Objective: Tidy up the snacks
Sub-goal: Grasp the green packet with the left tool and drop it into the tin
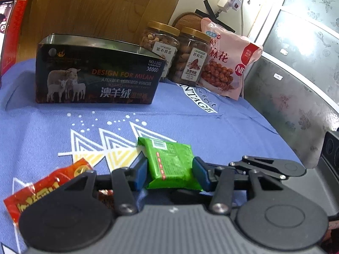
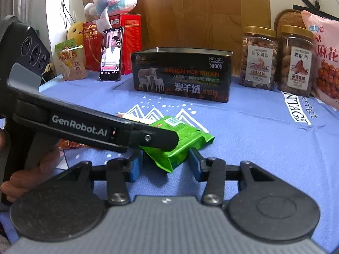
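Observation:
A green snack packet (image 1: 171, 163) is clamped between the blue pads of my left gripper (image 1: 170, 174), just above the blue cloth. It also shows in the right wrist view (image 2: 180, 146), where the left gripper's body (image 2: 89, 127) crosses from the left and covers part of it. My right gripper (image 2: 165, 165) is open, its pads standing either side of the packet's near corner without pressing it. A red snack packet (image 1: 42, 190) lies on the cloth at the lower left. A black open-topped tin with sheep printed on it (image 1: 95, 74) stands behind; it also shows in the right wrist view (image 2: 182, 76).
Two gold-lidded nut jars (image 2: 258, 61) (image 2: 296, 63) and a pink snack bag (image 2: 324, 59) stand at the back right. A phone (image 2: 111, 55), a red box (image 2: 129, 40), a small snack pouch (image 2: 70, 61) and a plush toy (image 2: 114, 2) are at the back left. The table edge (image 1: 275, 127) runs on the right.

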